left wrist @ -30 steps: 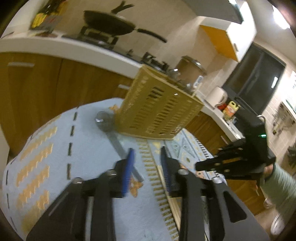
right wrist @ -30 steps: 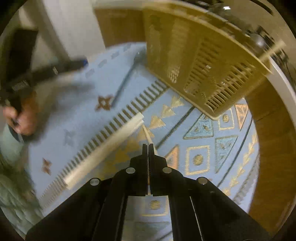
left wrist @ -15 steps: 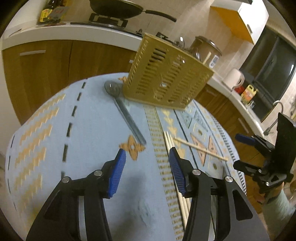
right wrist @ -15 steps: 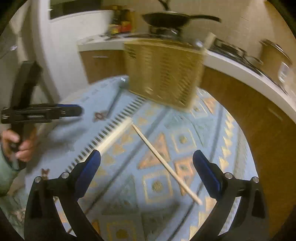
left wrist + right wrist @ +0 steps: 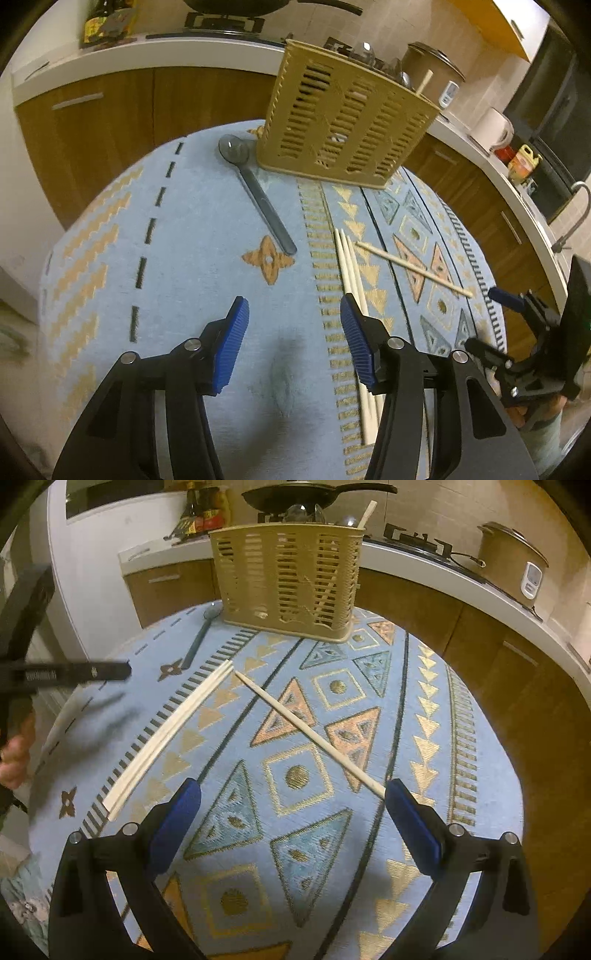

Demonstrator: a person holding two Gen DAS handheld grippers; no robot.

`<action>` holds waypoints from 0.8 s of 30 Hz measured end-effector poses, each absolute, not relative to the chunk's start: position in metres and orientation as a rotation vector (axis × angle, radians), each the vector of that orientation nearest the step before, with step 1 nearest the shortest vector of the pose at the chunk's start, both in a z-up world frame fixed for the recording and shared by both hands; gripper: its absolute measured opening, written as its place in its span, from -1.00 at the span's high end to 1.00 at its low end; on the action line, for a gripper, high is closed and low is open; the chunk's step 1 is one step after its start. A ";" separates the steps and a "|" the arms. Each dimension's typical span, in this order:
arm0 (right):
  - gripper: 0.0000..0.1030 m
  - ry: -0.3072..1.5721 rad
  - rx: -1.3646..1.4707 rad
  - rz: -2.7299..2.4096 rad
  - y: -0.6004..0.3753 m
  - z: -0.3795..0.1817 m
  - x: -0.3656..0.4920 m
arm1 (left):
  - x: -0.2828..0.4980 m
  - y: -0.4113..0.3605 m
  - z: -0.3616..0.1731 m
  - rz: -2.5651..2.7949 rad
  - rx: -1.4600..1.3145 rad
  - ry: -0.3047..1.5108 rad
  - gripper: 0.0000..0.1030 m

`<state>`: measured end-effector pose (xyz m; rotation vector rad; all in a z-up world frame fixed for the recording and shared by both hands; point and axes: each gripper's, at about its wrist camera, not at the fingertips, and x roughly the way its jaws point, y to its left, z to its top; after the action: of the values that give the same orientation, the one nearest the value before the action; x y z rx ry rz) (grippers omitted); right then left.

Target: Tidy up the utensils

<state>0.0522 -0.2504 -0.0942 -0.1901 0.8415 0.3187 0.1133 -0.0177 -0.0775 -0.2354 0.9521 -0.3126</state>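
A tan slotted utensil basket (image 5: 347, 122) (image 5: 291, 579) stands at the far side of the round table and holds spoons and a chopstick. A grey spoon (image 5: 258, 192) (image 5: 197, 638) lies to its left. Three pale chopsticks (image 5: 351, 273) (image 5: 170, 734) lie side by side, and a single chopstick (image 5: 413, 269) (image 5: 306, 734) lies slanted beside them. My left gripper (image 5: 291, 332) hovers over bare cloth with its jaws opening and nothing between them; its right pad hangs over the bundle. My right gripper (image 5: 291, 812) stands wide open, and the single chopstick's near end lies just by its right pad.
A blue patterned cloth (image 5: 184, 258) covers the table. Behind it runs a white counter (image 5: 443, 576) over wooden cabinets, with a pan (image 5: 306, 494) on a stove, a rice cooker (image 5: 513, 565), bottles (image 5: 203, 517) and a kettle (image 5: 495, 125). A hand (image 5: 14, 753) holds the left gripper.
My right gripper went from shut to wide open and tipped down towards the single chopstick. My left jaws spread wider, and that gripper pulled back and tipped down over the cloth.
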 end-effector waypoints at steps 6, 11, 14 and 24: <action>-0.85 0.902 -0.231 0.383 -0.251 -0.089 0.070 | 0.143 -0.002 -0.065 -0.320 -0.335 0.984 0.01; -0.85 0.954 -0.202 0.466 -0.252 -0.075 0.100 | 0.191 -0.004 -0.067 -0.332 -0.333 1.012 0.05; -0.85 0.956 -0.241 0.474 -0.250 -0.063 0.116 | 0.219 -0.006 -0.075 -0.309 -0.327 1.047 0.08; -0.13 1.148 -0.522 0.643 -0.196 -0.075 0.166 | 0.260 -0.011 -0.102 -0.204 -0.299 1.116 0.28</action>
<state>0.1664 -0.1961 -0.0751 -0.5223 1.1482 0.6431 0.2595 -0.0107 -0.1021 -0.2990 1.1158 -0.2043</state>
